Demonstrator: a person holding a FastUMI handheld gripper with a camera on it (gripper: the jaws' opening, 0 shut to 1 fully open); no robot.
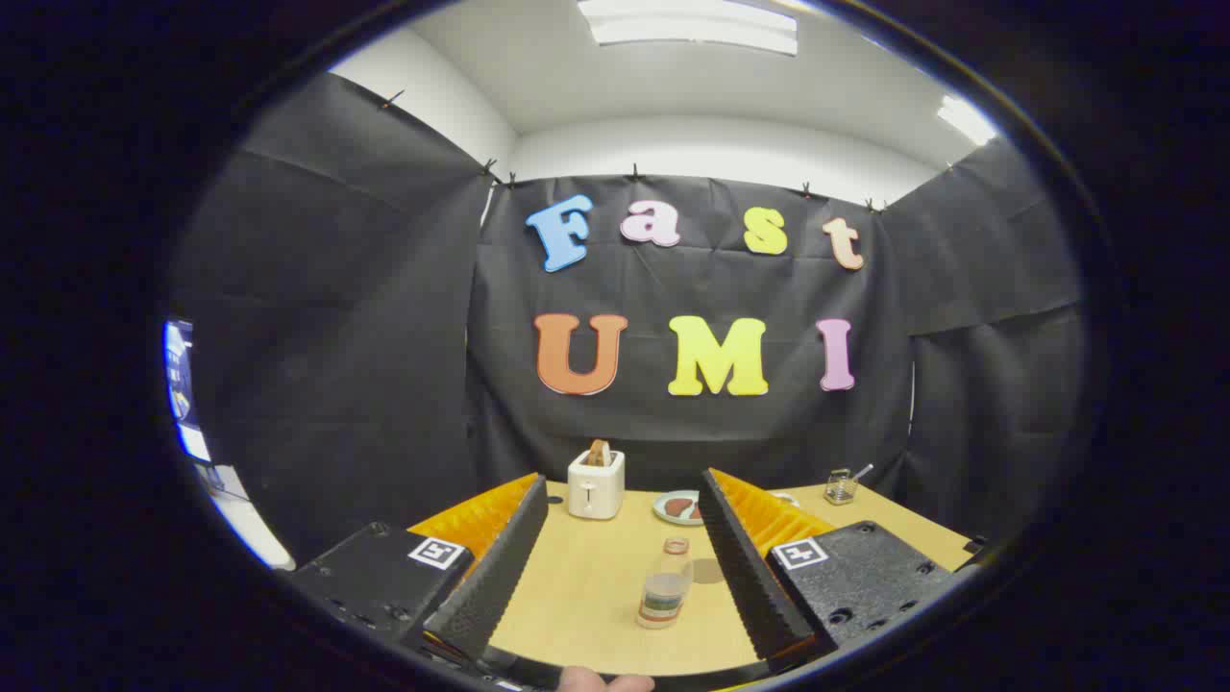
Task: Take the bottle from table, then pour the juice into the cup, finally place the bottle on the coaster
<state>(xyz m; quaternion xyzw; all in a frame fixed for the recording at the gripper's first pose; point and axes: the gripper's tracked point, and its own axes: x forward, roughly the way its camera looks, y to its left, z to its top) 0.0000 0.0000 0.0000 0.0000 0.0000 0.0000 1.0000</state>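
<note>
1. Nearest to the camera, at the bottom centre of the frame, a small part of the person's hand [605,681] shows at the lower edge.
2. Just above it the gripper [623,490] reaches forward. Its two black ribbed fingers [495,567] stand wide apart, one in the lower left and one in the lower right, and they press on nothing.
3. Each finger has an orange outer side and a black block with a small square marker on top.
4. Between the fingers, in the lower centre of the frame, the bottle [665,584] stands upright on the wooden table [586,586]. It is clear, has a reddish cap and a banded label, and it stands nearer to the right finger, touching neither.
5. Just to the right of the bottle a flat round coaster [709,571] lies on the table, partly hidden by the right finger.
6. Beyond the fingers, at the centre of the frame, a white toaster [596,484] stands with a slice of bread in its slot.
7. To the right of the toaster a plate [669,509] with something reddish-brown on it lies partly behind the right finger.
8. Further right, near the far edge of the table, a small glass cup [841,487] stands with a thin stick in it.
</note>
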